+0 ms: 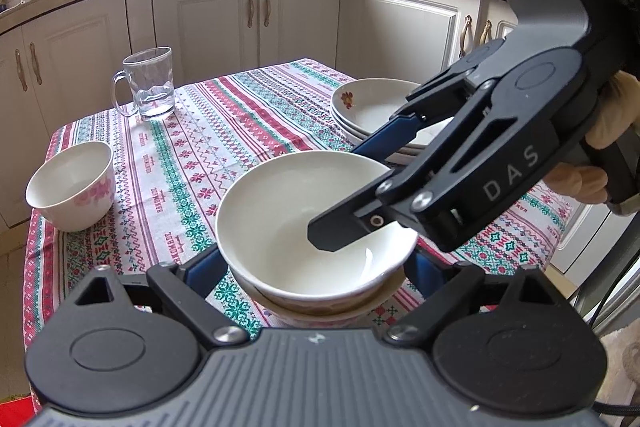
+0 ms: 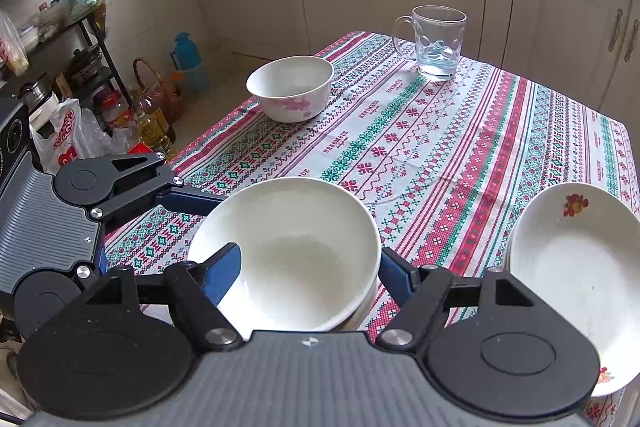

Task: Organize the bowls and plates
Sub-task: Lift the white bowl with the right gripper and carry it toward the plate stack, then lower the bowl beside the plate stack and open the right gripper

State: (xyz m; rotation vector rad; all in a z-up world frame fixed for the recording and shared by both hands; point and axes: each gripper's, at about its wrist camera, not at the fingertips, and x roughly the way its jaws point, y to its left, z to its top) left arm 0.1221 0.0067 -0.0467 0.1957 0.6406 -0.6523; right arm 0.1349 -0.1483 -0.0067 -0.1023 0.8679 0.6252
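A flowered bowl sits by the tablecloth's left edge. At the near edge, the left gripper stands wide around the stacked white bowl — the right gripper pinches its rim. Stacked plates sit right.

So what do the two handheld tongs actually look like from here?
Both are alike: black linkage arms with silver screws, round black pivot caps, a ribbed grey body and blue finger pads. The right tongs carry white "DAS" lettering and a black camera block with a green light. The left tongs show the same build.
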